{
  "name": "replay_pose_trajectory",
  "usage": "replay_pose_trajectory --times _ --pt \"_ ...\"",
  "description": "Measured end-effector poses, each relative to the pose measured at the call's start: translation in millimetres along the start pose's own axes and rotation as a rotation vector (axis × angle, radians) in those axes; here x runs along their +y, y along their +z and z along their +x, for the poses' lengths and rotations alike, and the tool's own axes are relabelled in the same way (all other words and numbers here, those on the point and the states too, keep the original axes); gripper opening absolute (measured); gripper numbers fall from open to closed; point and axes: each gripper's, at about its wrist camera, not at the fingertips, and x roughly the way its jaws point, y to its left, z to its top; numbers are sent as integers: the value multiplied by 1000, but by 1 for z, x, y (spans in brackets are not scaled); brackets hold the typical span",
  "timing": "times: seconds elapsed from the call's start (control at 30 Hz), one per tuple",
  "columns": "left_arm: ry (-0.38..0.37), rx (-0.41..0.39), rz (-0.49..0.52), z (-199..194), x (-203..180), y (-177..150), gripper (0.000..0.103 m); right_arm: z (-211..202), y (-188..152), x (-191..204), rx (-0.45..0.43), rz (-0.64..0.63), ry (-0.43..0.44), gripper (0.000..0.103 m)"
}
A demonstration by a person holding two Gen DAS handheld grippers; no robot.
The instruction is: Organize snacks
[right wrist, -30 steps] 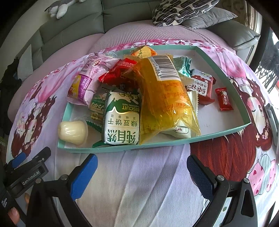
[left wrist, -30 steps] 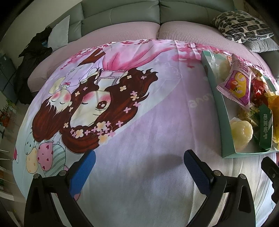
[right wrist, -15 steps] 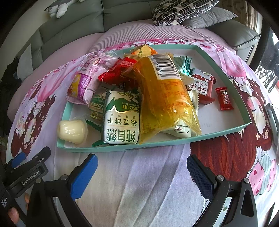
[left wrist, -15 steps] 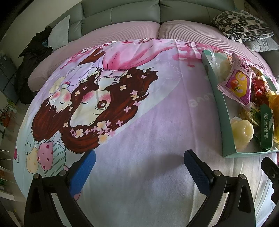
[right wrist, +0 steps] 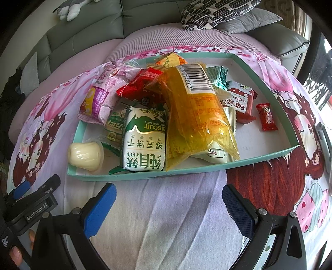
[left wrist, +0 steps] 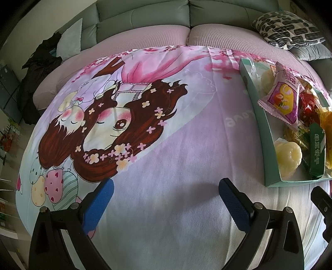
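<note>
Cartoon-print blanket covered sofa. Teal tray lay at 12 o'clock from right claw; snacks heaped inside: yellow bag, biscuit pack, jelly cup at 9 o'clock corner. Left claw, right claw: wide apart, empty.

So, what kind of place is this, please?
Most likely a home living room: a grey-green sofa with patterned cushions, and a cartoon blanket spread over its seat, holding a tray of snacks.
</note>
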Motion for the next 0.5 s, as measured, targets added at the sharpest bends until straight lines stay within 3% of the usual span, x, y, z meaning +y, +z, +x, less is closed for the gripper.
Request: replay_pose_trajectory --times 0.5 --pt "-3 -12 6 -3 0 -1 101 0 -2 -1 1 0 0 103"
